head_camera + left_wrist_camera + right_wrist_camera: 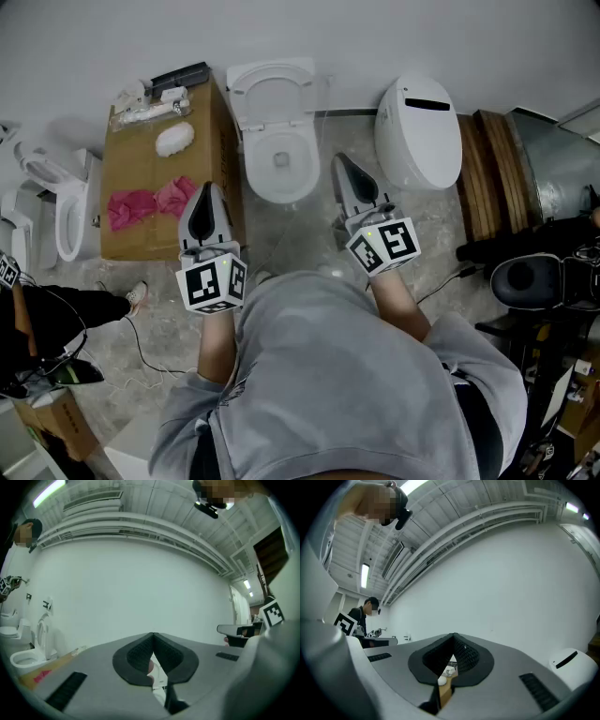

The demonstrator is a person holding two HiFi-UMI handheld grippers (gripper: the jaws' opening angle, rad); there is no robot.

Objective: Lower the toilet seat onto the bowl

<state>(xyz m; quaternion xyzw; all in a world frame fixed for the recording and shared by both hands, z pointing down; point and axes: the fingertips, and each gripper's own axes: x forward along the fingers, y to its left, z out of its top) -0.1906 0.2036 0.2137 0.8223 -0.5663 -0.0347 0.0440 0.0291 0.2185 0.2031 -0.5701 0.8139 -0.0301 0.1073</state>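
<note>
Toilet seat point(240, 101) ahead of me looks raised, standing up against the wall behind the bowl point(255, 167), and both sit on the floor point(309, 246) in the middle of the head view. My left gripper point(207, 191) hovers over the floor below and to the left of the bowl, clear of it, and its jaws are pressed together with nothing between them; in the left gripper view the left gripper point(152, 637) shows its two dark pads meeting at the tip. My right gripper point(341, 163) is held just to the right of the bowl, near its rim but not touching it, and it too is fully closed and empty. In the right gripper view its pads point(464, 654) join at the tip. A cardboard box point(131, 239) stands right beside the toilet on the left, carrying a pink cloth point(150, 204) and a white lump point(174, 139). Another toilet point(66, 211) stands further left, and a white oval unit point(419, 131) rests on the floor to the right, beside some wooden boards point(492, 178).
</note>
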